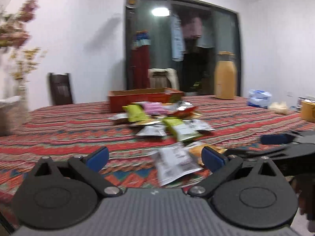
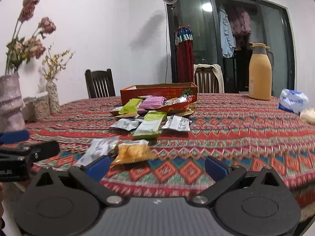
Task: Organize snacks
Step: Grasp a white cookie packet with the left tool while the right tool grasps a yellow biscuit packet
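Both grippers spread wide over scattered snacks.
The left gripper and right gripper hover empty near a silver packet, seemingly touching an orange packet.

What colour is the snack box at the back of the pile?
Orange-red cardboard box, sharpest in the right wrist view.

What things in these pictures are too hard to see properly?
- Inside of the red cardboard box: both views, hidden by its front wall.
- Print on the silver packet: left wrist view, motion blur.
- Yellow mug: left wrist view, cut off by the right edge.
- Flowers: left wrist view, blurred.
- Label on the blue-and-white bag: right wrist view, too small.
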Demonstrator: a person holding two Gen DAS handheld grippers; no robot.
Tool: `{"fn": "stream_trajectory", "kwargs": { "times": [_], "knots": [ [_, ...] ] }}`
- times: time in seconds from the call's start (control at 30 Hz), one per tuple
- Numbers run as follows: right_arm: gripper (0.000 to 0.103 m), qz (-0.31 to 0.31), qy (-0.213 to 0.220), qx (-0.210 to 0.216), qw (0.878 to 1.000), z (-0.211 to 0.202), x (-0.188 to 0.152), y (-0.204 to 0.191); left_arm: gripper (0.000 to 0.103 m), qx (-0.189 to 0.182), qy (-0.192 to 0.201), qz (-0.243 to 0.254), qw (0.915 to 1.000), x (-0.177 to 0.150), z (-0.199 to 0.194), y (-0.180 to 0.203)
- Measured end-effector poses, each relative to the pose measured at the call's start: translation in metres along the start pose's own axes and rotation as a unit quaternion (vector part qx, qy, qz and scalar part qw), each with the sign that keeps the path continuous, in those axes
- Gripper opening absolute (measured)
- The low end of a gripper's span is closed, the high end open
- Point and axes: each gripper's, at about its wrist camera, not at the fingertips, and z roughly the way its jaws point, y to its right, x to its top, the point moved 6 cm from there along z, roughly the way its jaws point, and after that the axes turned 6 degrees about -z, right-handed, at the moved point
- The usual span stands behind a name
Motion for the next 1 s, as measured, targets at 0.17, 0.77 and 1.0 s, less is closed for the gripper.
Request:
{"fn": "stream_trajectory", "kwargs": {
  "times": [0.17,0.77,1.0],
  "knots": [
    [0.085,-0.015,-0.011,0.013,1.0,0.021,0.012,0.001,0.065,-0.002,-0.032,0.001,0.9995,-0.001,0.036,0.005],
    [0.069,-0.037,-0.06,0.08,0.994,0.063,0.026,-0.023,0.039,-0.029,-0.107,-0.139,0.984,0.001,0.072,-0.061],
    [0.059,-0.059,-0.085,0.083,0.991,0.096,0.021,-0.035,0.038,-0.01,-0.078,-0.127,0.9888,0.023,0.067,-0.076]
  ]
}}
